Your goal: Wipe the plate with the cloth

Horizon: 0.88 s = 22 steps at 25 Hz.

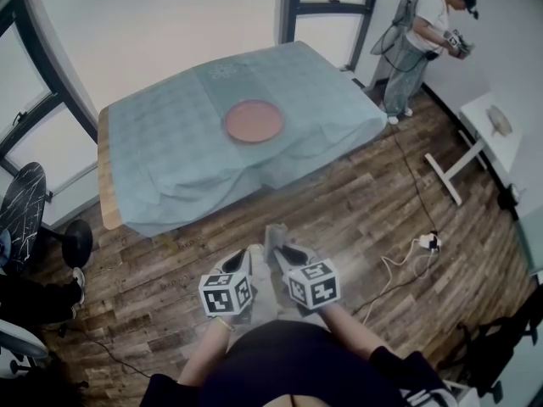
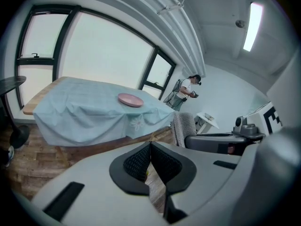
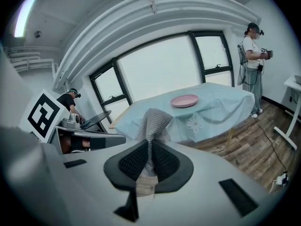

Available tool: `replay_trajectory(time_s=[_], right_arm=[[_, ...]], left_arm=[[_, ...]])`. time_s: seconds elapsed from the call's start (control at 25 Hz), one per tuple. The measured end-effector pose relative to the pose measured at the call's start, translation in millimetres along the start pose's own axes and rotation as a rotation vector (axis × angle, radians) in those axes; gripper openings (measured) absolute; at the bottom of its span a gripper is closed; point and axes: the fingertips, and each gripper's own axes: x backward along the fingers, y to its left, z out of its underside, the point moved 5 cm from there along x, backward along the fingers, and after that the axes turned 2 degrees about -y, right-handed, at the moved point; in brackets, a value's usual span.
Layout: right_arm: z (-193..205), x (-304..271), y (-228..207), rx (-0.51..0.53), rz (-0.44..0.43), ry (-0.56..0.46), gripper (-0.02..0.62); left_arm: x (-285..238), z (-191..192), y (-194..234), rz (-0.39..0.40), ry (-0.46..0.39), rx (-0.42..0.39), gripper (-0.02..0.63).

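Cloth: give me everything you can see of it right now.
Grey cloth, coarse knitted or waffle texture, soft-looking. It is bunched into a fold and pinched in the right claw, which is shut on it; the gathered end stands up past the tips. It is held in the air, well short of the covered table and the pink plate, touching neither.

The head view looks steeply down at the near floor (image 1: 339,219), with the table (image 1: 170,142) farther ahead. Each gripper view sits low, right behind the left gripper (image 2: 150,147) or right gripper (image 3: 149,145), facing the table from some way off. All three share the table, plate (image 1: 254,120) and far-right person (image 1: 424,41).
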Motion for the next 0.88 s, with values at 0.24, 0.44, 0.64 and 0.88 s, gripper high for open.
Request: replay_trajectory(time_s=[0.24, 0.44, 0.64, 0.88], right_arm=[[-10, -12, -13, -0.015, -0.004, 0.004, 0.033], [-26, -29, -27, -0.005, 0.004, 0.002, 0.033], [-42, -49, -44, -0.008, 0.015, 0.0, 0.034], [-66, -80, -62, -0.009, 0.021, 0.002, 0.033]], left_arm=[[-20, -11, 2, 0.009, 0.008, -0.003, 0.014], [-42, -29, 10, 0.014, 0.009, -0.004, 0.014], [-66, -48, 19, 0.019, 0.01, -0.009, 0.014], [-97, -75, 36, 0.022, 0.018, -0.003, 0.014]])
